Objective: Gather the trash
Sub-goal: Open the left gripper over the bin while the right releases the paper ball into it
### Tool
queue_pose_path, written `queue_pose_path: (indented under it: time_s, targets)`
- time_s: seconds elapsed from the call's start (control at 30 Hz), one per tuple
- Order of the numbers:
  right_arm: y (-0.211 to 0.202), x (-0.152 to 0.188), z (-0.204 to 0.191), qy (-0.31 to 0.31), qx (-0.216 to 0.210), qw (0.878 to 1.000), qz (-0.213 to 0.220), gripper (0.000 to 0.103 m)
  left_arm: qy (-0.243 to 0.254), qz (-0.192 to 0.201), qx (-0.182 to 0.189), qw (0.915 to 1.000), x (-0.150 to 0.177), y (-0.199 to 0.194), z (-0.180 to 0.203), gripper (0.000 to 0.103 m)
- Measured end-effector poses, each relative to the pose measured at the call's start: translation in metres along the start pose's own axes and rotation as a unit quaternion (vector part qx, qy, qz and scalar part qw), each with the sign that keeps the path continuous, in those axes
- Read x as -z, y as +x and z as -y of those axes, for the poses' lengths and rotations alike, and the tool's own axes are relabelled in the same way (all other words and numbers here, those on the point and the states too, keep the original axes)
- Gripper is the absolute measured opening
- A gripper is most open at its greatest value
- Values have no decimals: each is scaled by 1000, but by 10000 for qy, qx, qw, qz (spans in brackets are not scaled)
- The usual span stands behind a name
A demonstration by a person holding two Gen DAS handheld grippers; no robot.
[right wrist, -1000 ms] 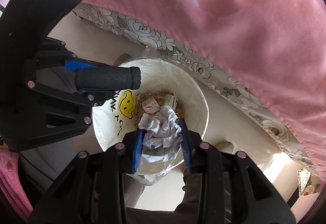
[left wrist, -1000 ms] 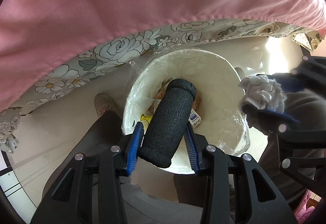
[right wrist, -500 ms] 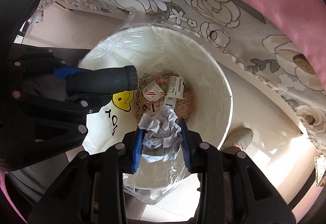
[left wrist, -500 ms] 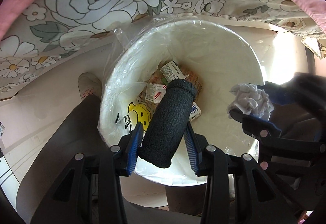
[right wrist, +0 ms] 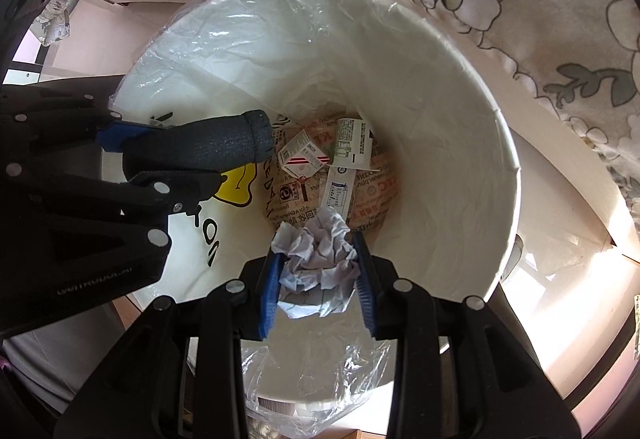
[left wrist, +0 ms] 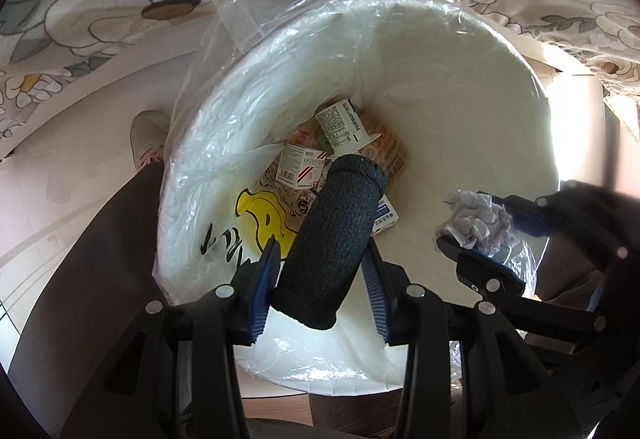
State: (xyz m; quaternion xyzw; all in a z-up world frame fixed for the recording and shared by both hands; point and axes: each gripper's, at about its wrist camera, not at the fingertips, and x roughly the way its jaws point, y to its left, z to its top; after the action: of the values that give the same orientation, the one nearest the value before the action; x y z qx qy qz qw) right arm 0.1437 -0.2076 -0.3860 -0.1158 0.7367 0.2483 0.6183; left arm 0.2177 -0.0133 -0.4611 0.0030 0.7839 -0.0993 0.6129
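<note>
Left gripper (left wrist: 320,279) clamps black foam cylinder (left wrist: 336,235); right gripper (right wrist: 318,275) clamps crumpled paper ball (right wrist: 318,255); both held above the white lined bin's (right wrist: 440,87) near rim

Black foam cylinder (left wrist: 334,243) and crumpled white paper wad (right wrist: 318,259) — both held over the plastic-lined white bin (right wrist: 460,87).

Little print is showing legibly. Brown printed paper (right wrist: 372,195) lying at the bottom of the white trash bin (right wrist: 460,87) is carrying large red letters, seemingly "KLC". A small white carton (right wrist: 303,158) beside it is displaying a barcode and red stripes, its text too small to read. Black lettering beside the yellow smiley (left wrist: 262,217) on the bin's inner wall is appearing inverted and unclear.
</note>
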Motion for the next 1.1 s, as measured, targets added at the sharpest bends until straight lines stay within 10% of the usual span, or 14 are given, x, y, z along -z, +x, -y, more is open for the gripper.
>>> queue_pose_path:
  time_s: [0.33, 1.1]
  targets:
    - [10, -3, -1, -42, 186, 9998, -33, 48, 105, -58, 25, 9999, 0, 6, 8, 59]
    - [-22, 15, 5, 14, 234, 9995, 199, 51, 99, 224, -175, 9995, 13, -18, 1, 59]
